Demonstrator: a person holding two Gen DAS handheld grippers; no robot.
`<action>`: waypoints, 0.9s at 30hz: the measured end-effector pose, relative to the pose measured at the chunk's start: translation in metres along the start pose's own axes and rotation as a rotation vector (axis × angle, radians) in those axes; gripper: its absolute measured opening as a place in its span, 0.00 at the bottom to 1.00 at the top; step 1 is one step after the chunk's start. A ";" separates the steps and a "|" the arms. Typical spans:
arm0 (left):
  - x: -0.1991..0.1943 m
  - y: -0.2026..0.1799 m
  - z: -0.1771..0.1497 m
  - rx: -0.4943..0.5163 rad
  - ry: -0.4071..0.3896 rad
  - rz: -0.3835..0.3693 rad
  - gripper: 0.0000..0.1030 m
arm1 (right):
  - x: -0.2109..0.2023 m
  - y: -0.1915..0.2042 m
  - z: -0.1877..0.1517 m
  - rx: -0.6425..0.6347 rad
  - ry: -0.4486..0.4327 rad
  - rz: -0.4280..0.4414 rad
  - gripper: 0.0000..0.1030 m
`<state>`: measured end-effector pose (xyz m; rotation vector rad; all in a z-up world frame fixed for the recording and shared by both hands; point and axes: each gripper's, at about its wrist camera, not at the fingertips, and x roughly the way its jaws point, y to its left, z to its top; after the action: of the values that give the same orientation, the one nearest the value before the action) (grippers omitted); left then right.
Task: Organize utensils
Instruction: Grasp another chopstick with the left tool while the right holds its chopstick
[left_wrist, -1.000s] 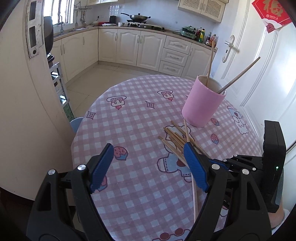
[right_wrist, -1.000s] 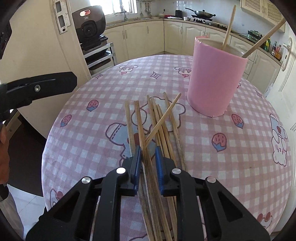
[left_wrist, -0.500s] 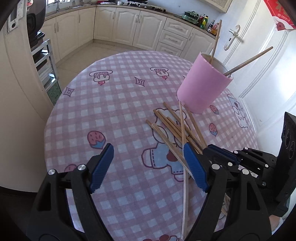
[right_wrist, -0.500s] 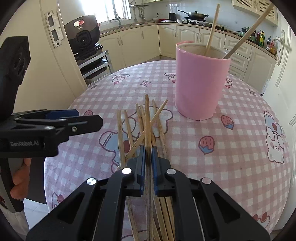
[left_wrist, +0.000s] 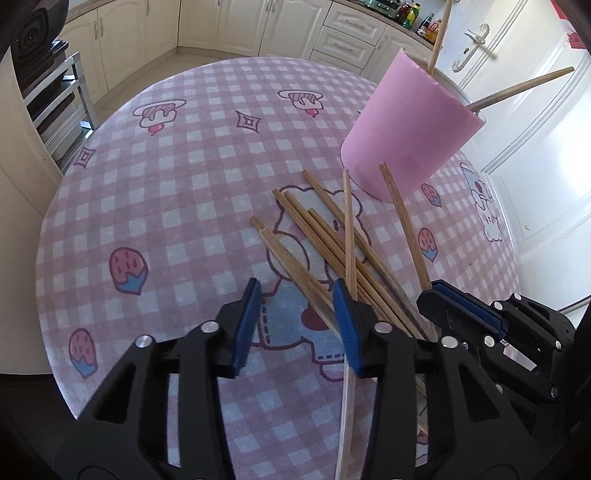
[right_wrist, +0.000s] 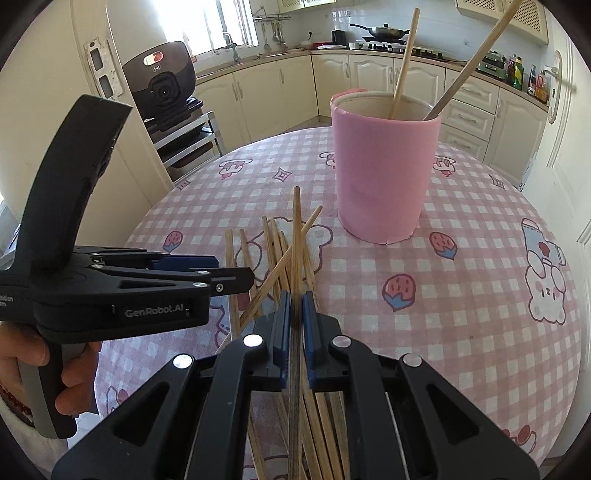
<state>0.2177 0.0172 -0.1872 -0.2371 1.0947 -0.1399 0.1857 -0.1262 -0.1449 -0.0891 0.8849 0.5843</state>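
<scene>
Chopsticks (left_wrist: 325, 251) lay heaped on the checked table (left_wrist: 177, 184), near the pink cup (right_wrist: 384, 173), which already held two. Right gripper (right_wrist: 294, 314) fingers had pinched one chopstick (right_wrist: 296, 229); lifting it straight up should free it from the crossing sticks. Left gripper (left_wrist: 299, 317) fingers, just narrowed, gripped nothing, one stick lying against the right finger. Open cloth lay left; the table edge curved away close on the right

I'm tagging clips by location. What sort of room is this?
A home kitchen, most likely. Cream cabinets run under a counter that holds a stove with a wok, a sink tap stands by the window, and a table with a pink checked cloth fills the foreground.
</scene>
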 end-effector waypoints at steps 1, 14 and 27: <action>0.000 -0.001 0.000 0.003 -0.005 0.003 0.28 | -0.001 0.000 0.000 0.000 -0.002 0.000 0.06; -0.039 -0.009 0.000 0.018 -0.117 -0.048 0.10 | -0.025 0.001 0.003 -0.001 -0.054 -0.004 0.05; -0.059 -0.006 0.004 0.032 -0.157 -0.056 0.09 | 0.003 0.000 0.007 0.021 0.032 -0.030 0.12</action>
<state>0.1945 0.0255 -0.1331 -0.2463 0.9293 -0.1851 0.1922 -0.1221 -0.1425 -0.0933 0.9190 0.5467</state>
